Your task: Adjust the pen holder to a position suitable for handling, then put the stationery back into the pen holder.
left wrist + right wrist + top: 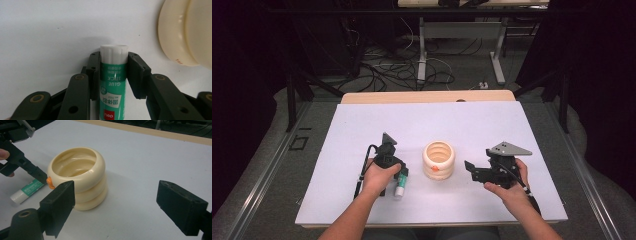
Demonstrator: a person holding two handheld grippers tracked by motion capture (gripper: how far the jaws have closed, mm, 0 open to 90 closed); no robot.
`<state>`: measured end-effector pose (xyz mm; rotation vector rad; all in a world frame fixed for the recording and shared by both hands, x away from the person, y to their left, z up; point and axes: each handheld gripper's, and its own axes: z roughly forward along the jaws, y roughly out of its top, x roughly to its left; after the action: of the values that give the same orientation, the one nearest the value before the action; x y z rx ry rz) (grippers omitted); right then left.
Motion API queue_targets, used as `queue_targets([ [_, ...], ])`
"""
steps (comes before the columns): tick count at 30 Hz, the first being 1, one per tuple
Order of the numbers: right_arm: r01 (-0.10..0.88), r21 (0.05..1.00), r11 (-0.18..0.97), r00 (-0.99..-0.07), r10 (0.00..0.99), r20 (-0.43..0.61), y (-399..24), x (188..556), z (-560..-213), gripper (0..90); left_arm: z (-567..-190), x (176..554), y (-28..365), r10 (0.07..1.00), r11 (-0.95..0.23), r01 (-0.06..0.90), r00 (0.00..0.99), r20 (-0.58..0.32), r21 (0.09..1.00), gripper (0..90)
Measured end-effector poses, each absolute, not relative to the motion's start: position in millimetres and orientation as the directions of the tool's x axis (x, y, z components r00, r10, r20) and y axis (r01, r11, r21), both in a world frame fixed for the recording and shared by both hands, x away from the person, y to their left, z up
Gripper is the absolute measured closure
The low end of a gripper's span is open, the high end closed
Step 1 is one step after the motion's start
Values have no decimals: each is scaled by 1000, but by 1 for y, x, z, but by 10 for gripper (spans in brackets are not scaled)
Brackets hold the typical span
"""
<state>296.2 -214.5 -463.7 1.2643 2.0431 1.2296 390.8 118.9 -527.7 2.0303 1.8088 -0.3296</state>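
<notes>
Two grippers in play, one job: get the glue stick (113, 82) off the table (362, 125) and, by the look of things, into the ribbed cream pot (438, 160) just beside it.

Left gripper (398, 172): clamped on the glue stick, pads pressing both sides of the green label a little below the white cap, as seen in the left gripper view. Stick lying flat on the white sheet, cap end toward the person, to the left of the pot, close but not touching. Grip looks square & centred on the tube, which is good; no need to re-grab.

Right gripper (473, 170): jaws spread wide, nothing between them, hovering to the right of the pot & aimed at it. In the right gripper view the pot sits ahead between the two black pads, w/ small orange tab (50, 182) on its near-left side.

Doing the lift well, as judged from here:
- Raise straight up first, no dragging; round tube, so likely to roll or pivot in the pads if tugged sideways.
- Keep squeeze steady; smooth label, prob slippery.
- Tip the stick toward upright before going over the rim, else long side likely to catch on the top ring.
- Clear the rim fully before lowering; pot looks light, a knock could shove or tip it.
- Bring right gripper in to steady the pot wall if needed, w/o crowding the opening.
- Release only once the tube is well inside.
</notes>
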Motion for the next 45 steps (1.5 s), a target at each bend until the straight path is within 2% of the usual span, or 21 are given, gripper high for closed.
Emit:
queue_targets([
  [6,478,858,188,-491,867,84,-214,296,-464,152,-513,392,117,874,-119,977,188,-447,179,660],
  [11,468,862,195,-504,860,79,-213,294,-463,163,-485,395,117,840,-130,962,235,-489,238,660],
  [17,446,865,228,-529,847,49,-212,294,-463,177,-462,396,121,805,-136,950,272,-527,282,660],
  [20,413,869,272,-558,830,5,-210,292,-461,181,-444,396,124,778,-162,932,323,-539,324,660],
  [29,276,882,381,-629,766,-134,-195,286,-454,212,-409,398,127,738,-214,900,403,-541,379,660],
  [30,234,877,420,-648,740,-182,-190,285,-452,231,-406,399,128,736,-223,896,413,-537,383,660],
  [34,175,867,466,-667,704,-243,-183,283,-448,264,-392,401,130,716,-249,885,442,-540,394,660],
  [38,64,837,544,-690,629,-357,-171,277,-441,312,-377,400,127,710,-281,870,473,-521,406,660],
  [45,-64,804,591,-711,539,-452,-157,274,-437,357,-364,400,119,693,-334,849,516,-503,410,660],
])
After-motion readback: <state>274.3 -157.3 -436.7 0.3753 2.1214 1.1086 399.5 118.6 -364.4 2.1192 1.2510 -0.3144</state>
